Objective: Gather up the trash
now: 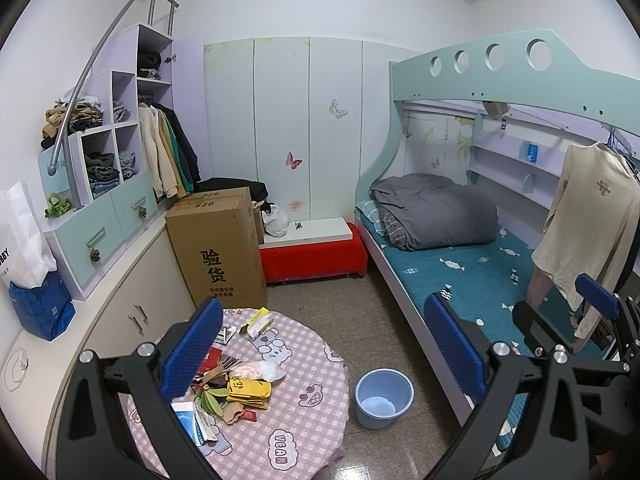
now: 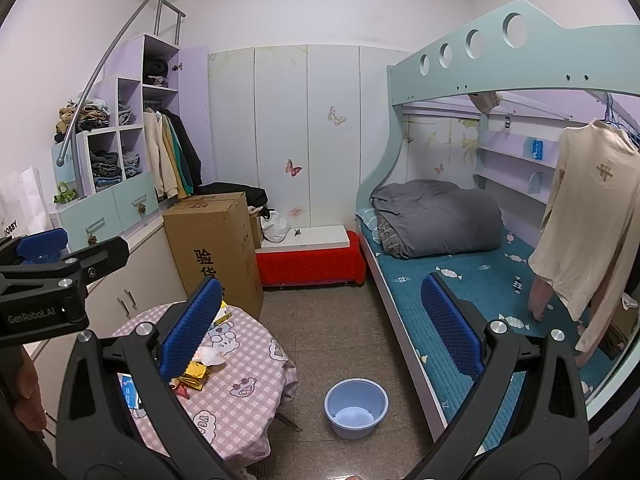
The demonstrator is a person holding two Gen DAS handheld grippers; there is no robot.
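A pile of trash (image 1: 236,384) lies on a round table with a pink checked cloth (image 1: 304,432): yellow wrappers, a crumpled clear bag, leaves, small boxes and papers. It also shows in the right wrist view (image 2: 196,372). A light blue bin (image 1: 384,398) stands on the floor right of the table, empty; it shows in the right wrist view too (image 2: 356,408). My left gripper (image 1: 324,352) is open and empty, high above the table. My right gripper (image 2: 320,328) is open and empty, above the floor between table and bed.
A tall cardboard box (image 1: 218,248) stands behind the table. A red-covered bench (image 1: 316,256) sits at the back wall. A bunk bed (image 1: 460,264) with a grey duvet runs along the right. White cabinets and shelves (image 1: 132,304) line the left.
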